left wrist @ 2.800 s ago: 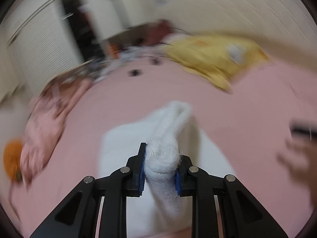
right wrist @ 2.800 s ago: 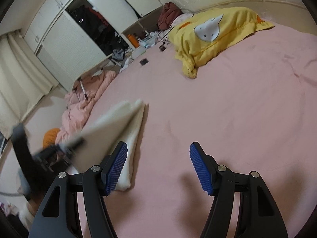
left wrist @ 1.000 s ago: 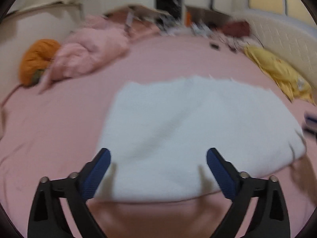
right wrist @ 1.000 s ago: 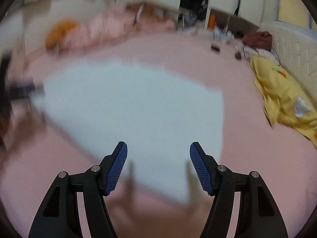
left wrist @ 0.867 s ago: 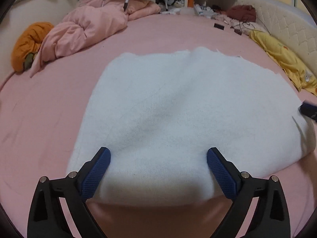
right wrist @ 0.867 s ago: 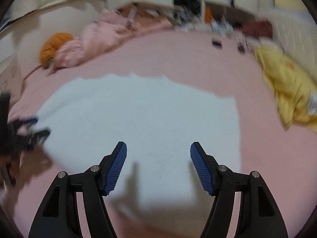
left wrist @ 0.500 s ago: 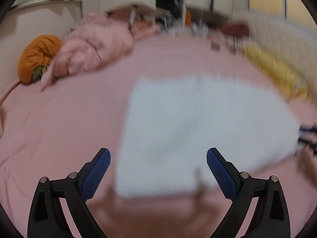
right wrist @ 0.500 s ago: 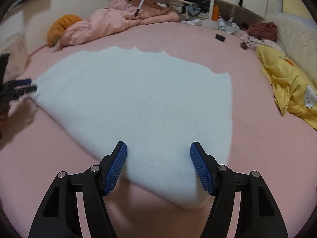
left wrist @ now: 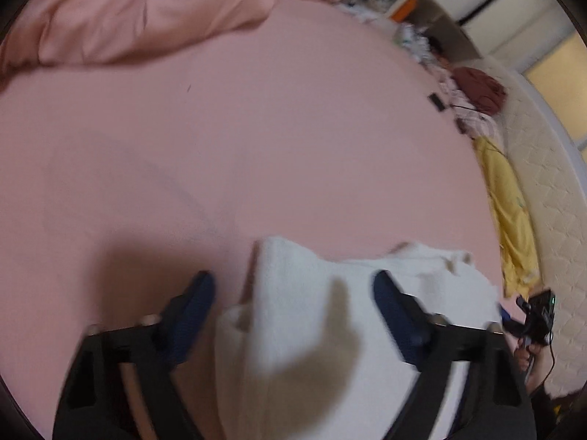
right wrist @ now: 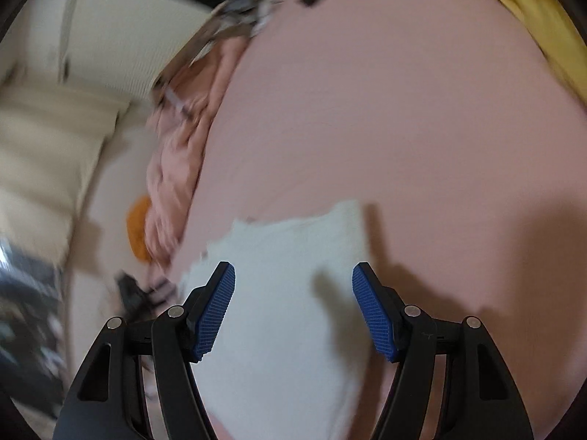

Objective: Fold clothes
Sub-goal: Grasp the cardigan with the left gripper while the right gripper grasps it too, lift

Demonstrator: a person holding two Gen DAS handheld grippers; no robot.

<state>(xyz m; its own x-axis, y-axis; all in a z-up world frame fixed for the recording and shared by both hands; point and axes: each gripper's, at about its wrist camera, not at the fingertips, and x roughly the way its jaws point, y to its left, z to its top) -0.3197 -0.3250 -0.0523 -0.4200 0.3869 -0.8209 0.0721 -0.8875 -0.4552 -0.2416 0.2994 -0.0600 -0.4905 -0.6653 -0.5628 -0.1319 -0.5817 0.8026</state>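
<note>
White garment (left wrist: pixel 330 330) flat 0.5 s ago, now bunched at 6 o'clock; left gripper (left wrist: pixel 293 308) and right gripper (right wrist: pixel 293 300) spread, nothing grasped; regrasp judged next.

Pink bed sheet (left wrist: pixel 293 128), cream quilted headboard (left wrist: pixel 550 190), white wardrobe (right wrist: pixel 121 47).

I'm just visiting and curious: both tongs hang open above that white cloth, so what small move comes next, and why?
Probably lower the left tongs and pinch the white cloth at its raised, rumpled edge. Both they and the right tongs are open, holding nothing.
</note>
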